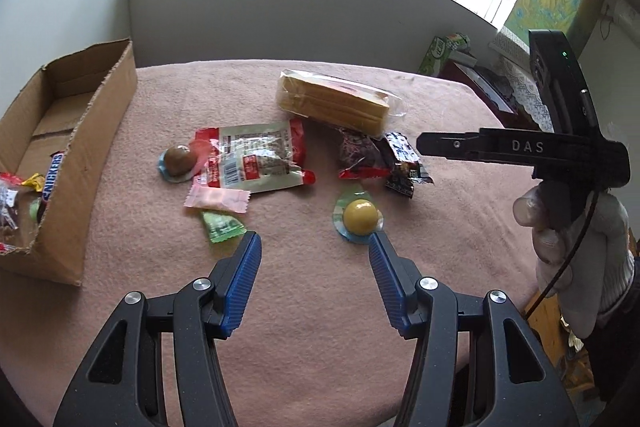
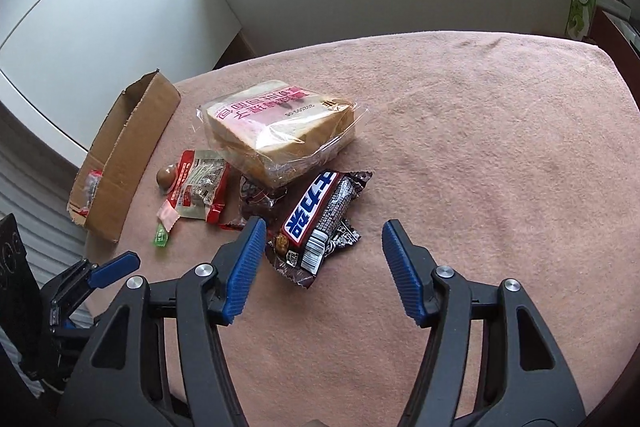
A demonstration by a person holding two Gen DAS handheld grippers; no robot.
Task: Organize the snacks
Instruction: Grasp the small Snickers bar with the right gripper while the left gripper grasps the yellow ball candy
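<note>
1. While my left gripper (image 1: 315, 242) hangs with jaws released above the pink counter (image 1: 320, 307), a yellow jelly cup (image 1: 361, 216) sits just beyond its right fingertip;
2. My right gripper (image 2: 324, 233) is released too, empty, a chocolate bar (image 2: 320, 219) lying ahead between its fingertips;
3. Other snacks fill the cardboard box (image 1: 80, 195).
</note>
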